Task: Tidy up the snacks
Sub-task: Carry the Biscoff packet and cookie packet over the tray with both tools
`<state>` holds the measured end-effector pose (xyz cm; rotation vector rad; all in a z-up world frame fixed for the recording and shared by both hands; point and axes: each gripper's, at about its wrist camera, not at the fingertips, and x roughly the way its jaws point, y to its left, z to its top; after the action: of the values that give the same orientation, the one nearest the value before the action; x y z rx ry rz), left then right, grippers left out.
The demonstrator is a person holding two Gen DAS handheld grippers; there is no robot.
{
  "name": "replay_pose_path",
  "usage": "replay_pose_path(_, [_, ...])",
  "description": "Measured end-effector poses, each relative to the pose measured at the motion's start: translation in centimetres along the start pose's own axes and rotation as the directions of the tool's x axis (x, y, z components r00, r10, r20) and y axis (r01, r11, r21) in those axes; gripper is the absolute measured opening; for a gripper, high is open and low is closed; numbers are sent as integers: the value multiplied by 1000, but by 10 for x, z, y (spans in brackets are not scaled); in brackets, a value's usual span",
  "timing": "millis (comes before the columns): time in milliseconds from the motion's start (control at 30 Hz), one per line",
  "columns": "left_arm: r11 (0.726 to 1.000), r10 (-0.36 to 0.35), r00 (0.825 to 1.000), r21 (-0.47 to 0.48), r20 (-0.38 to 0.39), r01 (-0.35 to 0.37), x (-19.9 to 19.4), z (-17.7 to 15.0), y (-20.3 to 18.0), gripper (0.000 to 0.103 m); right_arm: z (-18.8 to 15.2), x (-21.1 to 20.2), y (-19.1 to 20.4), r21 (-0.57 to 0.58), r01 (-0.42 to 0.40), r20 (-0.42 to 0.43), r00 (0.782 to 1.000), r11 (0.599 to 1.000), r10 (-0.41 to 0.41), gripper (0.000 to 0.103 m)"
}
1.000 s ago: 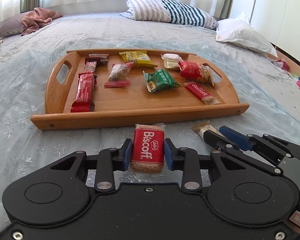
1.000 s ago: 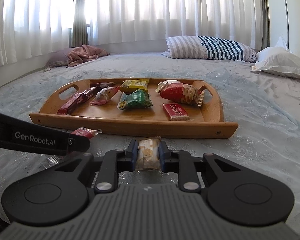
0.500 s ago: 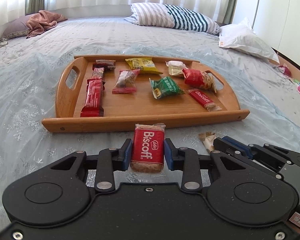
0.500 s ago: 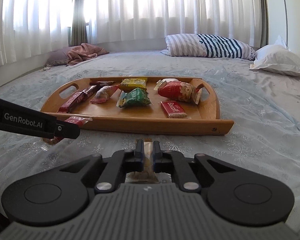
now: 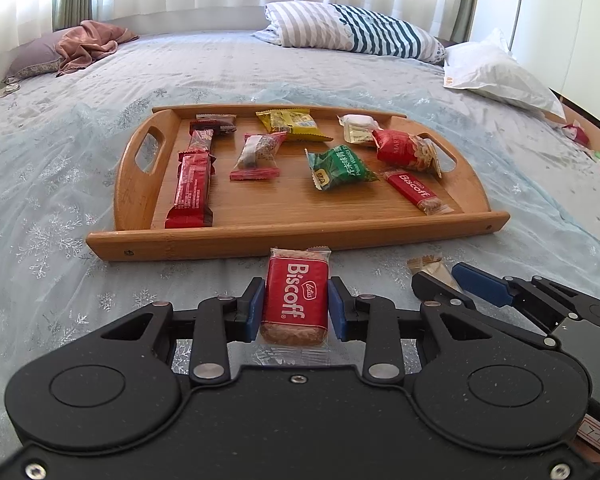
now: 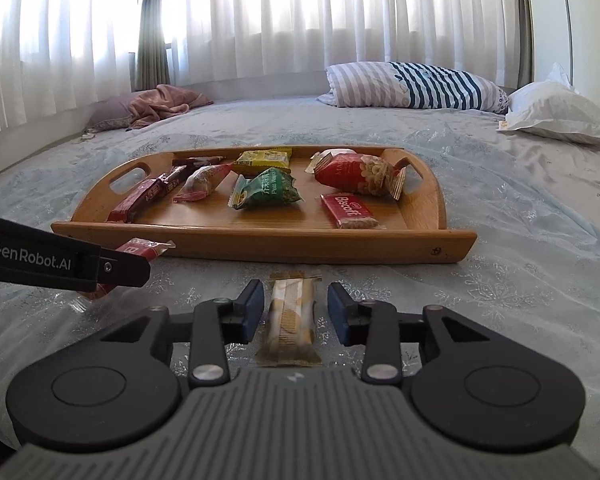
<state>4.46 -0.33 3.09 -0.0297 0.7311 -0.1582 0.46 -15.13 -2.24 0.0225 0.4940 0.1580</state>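
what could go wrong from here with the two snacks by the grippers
1. The right gripper has its jaws opening, and the beige wafer pack lies loose between them on the bedspread; closing again may only nudge it on the soft cloth.
2. The left gripper pinches the Biscoff pack by its narrow sides; squeezing harder may crack the biscuit.
3. The wooden tray has a raised front rim; a low carry could knock the pack against it.

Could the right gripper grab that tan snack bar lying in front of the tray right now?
Probably yes. The tan snack bar lies on the bedspread right between the right gripper's opening jaws, with gaps on both sides and nothing in between, just short of the wooden tray.
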Motion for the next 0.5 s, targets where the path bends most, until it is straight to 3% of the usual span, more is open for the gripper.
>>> replay_pose_path(67, [1000, 1, 1000, -1, 0, -1, 0, 0, 0, 32, 1, 1, 3, -15, 10, -14, 1000, 1000, -10, 54])
replay_pose_path(133, [1000, 2, 1000, -5, 0, -2, 2, 1, 0, 32, 2, 2, 5, -26, 3, -34, 999, 1000, -4, 35])
replay_pose_path(233, [1000, 4, 1000, -21, -2, -4, 4, 3, 2, 32, 3, 2, 6, -32, 4, -43, 999, 999, -5, 27])
replay_pose_path(500, [999, -6, 1000, -49, -11, 5, 8, 8, 5, 32, 7, 1, 4, -32, -18, -49, 999, 999, 16, 26])
